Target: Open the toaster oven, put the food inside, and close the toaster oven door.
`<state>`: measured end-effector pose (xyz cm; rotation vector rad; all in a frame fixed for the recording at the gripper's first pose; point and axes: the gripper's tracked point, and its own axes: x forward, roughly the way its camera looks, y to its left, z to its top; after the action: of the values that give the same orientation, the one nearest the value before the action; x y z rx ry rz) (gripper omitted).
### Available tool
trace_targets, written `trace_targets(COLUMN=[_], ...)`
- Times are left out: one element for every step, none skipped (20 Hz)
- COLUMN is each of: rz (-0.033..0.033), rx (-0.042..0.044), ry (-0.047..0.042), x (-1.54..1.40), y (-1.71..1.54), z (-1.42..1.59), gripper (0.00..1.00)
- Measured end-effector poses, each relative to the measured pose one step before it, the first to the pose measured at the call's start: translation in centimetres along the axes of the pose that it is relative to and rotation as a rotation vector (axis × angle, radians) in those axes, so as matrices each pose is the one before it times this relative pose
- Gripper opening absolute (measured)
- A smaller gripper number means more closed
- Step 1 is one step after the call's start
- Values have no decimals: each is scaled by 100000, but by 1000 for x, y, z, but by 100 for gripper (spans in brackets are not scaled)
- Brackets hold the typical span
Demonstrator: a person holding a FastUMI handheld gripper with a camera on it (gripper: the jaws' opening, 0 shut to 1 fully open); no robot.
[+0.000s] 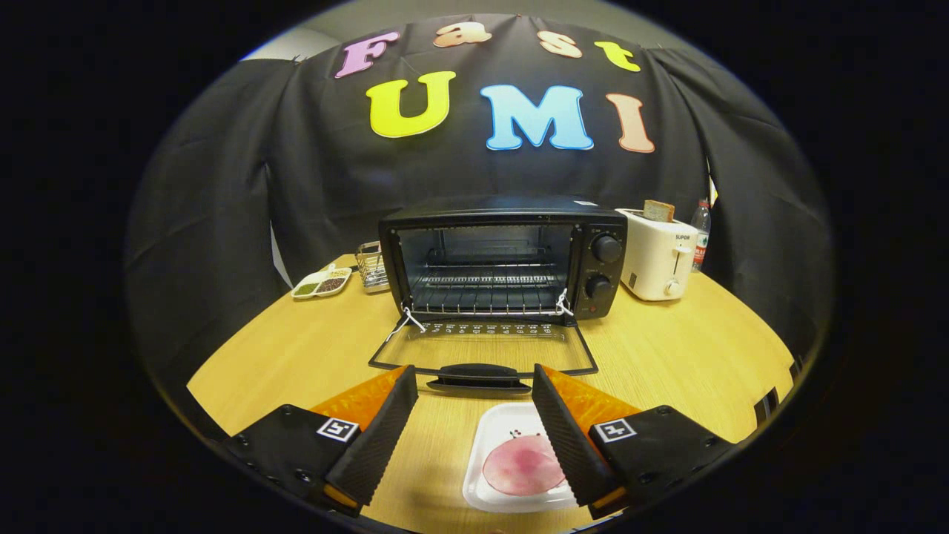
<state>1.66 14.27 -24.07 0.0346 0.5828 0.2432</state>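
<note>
— Fingers first: how does the gripper [474, 386] stand?

— Spread wide, nothing held between them. They hang above the wooden table [296, 356], one finger [382, 434] on each side of a gap of bare tabletop.

— And the food?

— Pink round slice [523, 465], lying flat in a white tray [489, 437]. The tray sits on the table under the gripper, low between the fingers and closer to the right one, whose inner edge covers part of the tray's side. I can't tell whether that finger touches it.

— Toaster oven?

— Black toaster oven [504, 256] straight ahead, beyond the fingertips. Its glass door [483, 347] is swung fully down and lies flat toward the gripper, the door handle [478, 373] just ahead of the fingertips, in line with the gap. Inside, a wire rack [485, 293] is visible. Two knobs [606, 249] are stacked on the oven's right-hand panel.

— Anything else on the table?

— A white toaster [658, 256] with a slice of bread [658, 211] sticking up stands right of the oven, a bottle [700, 230] behind it. Left of the oven there is a small wire basket [371, 265] and a divided dish [322, 282] with dark fillings.
</note>
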Motion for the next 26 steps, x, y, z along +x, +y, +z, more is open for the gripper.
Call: trace_targets(rz=[1332,903,527,584,1041,2048,1566,1382,917,903,1127,596,546,680,986,1135,1196,972,1033,985,130,361,70,923,1091,105], rx=[1171,837,809,699,982,939,1003,991,1287,1235,1160,1367,1734,2092,2128,1960,1727,1310,1062,530,146,-292,-307,-124,-91,-367], ry=[1660,1415,1490,1818,2710,3283,2957,2661,2796,1909,1882,1920,2313,2159,2197,2672,3474,3540,3095,2877,3273,4217,3773,4814,3363,3186], x=[-399,-376,-234,-204,-194,-157,-195,-186,-230,-171,-197,7,81,260,179,162,127,229,117,155,299,234,303,56,100,214], y=[-515,-656,-775,-945,-784,-650,-492,-935,-1013,-862,-705,-622,-709,-513,-345,-381,-283,-351,-290,-180,-348,-364,-309,-38,58,-124], z=[-68,67,85,-38,-37,-251,-196,-40,-115,-120,-88,-197,-124,-231,-104,-340,-300,-523,-242,-336,-400,-494,-475,-889,-566,-429], gripper=[99,99,99,98,98,98,98,99,99,99,99,99,99,99,99,99,99,99,99,99,98,96,97,97,96,97])
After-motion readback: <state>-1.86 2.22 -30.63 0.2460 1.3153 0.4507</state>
